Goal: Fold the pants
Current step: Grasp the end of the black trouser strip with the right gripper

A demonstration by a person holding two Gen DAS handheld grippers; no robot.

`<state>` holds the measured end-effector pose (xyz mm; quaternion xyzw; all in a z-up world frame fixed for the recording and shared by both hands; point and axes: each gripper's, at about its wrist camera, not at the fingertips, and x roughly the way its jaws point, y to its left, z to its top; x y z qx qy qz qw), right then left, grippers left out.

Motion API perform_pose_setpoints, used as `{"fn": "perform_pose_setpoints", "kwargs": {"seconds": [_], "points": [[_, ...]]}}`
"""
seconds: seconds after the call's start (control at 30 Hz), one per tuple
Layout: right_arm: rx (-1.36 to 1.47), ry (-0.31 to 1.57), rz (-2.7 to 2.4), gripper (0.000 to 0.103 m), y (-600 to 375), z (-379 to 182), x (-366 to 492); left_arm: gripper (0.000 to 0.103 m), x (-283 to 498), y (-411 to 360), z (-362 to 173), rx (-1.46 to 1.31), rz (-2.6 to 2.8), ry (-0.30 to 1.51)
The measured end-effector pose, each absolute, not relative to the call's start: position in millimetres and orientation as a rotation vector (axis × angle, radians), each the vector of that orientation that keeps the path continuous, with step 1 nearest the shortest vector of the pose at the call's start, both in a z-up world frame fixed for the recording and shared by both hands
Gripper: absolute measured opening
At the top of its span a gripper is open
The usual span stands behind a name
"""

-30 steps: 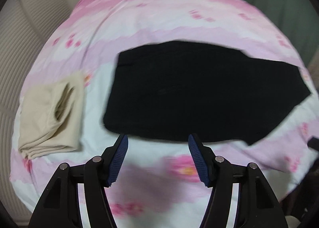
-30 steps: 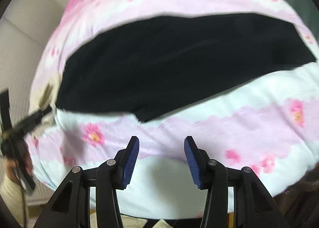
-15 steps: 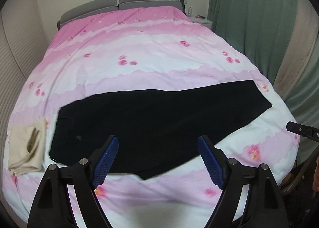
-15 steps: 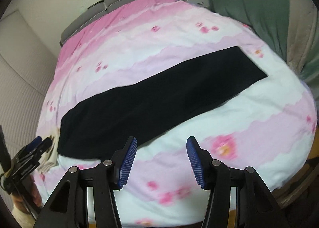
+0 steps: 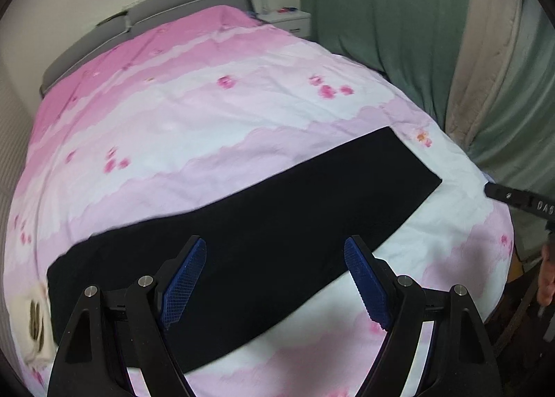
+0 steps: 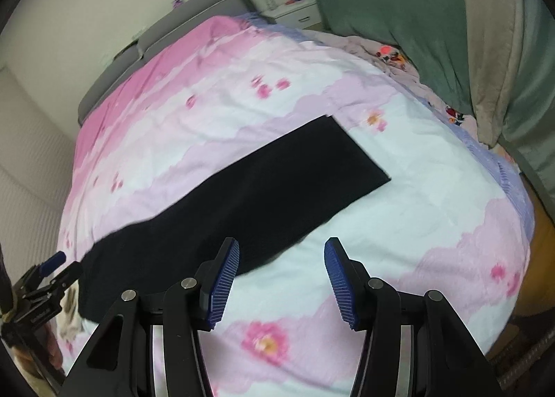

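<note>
Black pants [image 5: 263,223] lie flat across the pink flowered duvet [image 5: 194,119], folded lengthwise into one long strip, the waist at the left and the leg ends at the right. The left gripper [image 5: 275,279] hangs open above the middle of the strip with nothing between its blue pads. In the right wrist view the pants [image 6: 263,189] run from lower left to centre right. The right gripper [image 6: 281,279] stands open above the pants' near edge and holds nothing. The left gripper [image 6: 52,272] also shows at that view's left edge.
A folded beige garment [image 5: 33,320] lies at the duvet's left edge beside the pants' waist. Green curtains [image 5: 381,15] hang at the right, with a white nightstand [image 5: 288,20] and a grey headboard [image 5: 145,19] at the back. The right gripper's black body [image 5: 520,199] shows at the right edge.
Both grippers have swung to the right along the pants and pulled back from the bed, so the leg end has come into view. The left jaws have widened.
</note>
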<state>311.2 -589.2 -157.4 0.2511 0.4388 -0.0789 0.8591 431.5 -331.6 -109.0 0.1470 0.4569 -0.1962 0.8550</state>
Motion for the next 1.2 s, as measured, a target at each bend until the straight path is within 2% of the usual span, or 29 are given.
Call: {"fn": "perform_pose_setpoints", "kwargs": {"seconds": [0.27, 0.5, 0.73, 0.9, 1.0, 1.17, 1.2], "points": [[0.589, 0.954, -0.183, 0.051, -643, -211, 364, 0.082, 475, -440, -136, 0.361, -0.461, 1.024], [0.626, 1.024, -0.249, 0.047, -686, -265, 397, 0.082, 474, -497, -165, 0.456, -0.523, 1.036], [0.666, 1.074, -0.299, 0.045, -711, -307, 418, 0.082, 474, -515, -182, 0.494, -0.531, 1.059], [0.675, 1.075, -0.290, 0.042, -714, -313, 421, 0.082, 479, -512, -187, 0.490, -0.513, 1.079], [0.669, 1.060, -0.287, 0.037, -714, -311, 422, 0.082, 481, -510, -188, 0.468, -0.504, 1.094], [0.706, 1.033, -0.287, 0.022, -721, -312, 422, 0.082, 480, -509, -191, 0.463, -0.503, 1.105], [0.712, 1.028, -0.284, 0.022, -721, -312, 422, 0.082, 479, -509, -192, 0.466, -0.504, 1.107]]}}
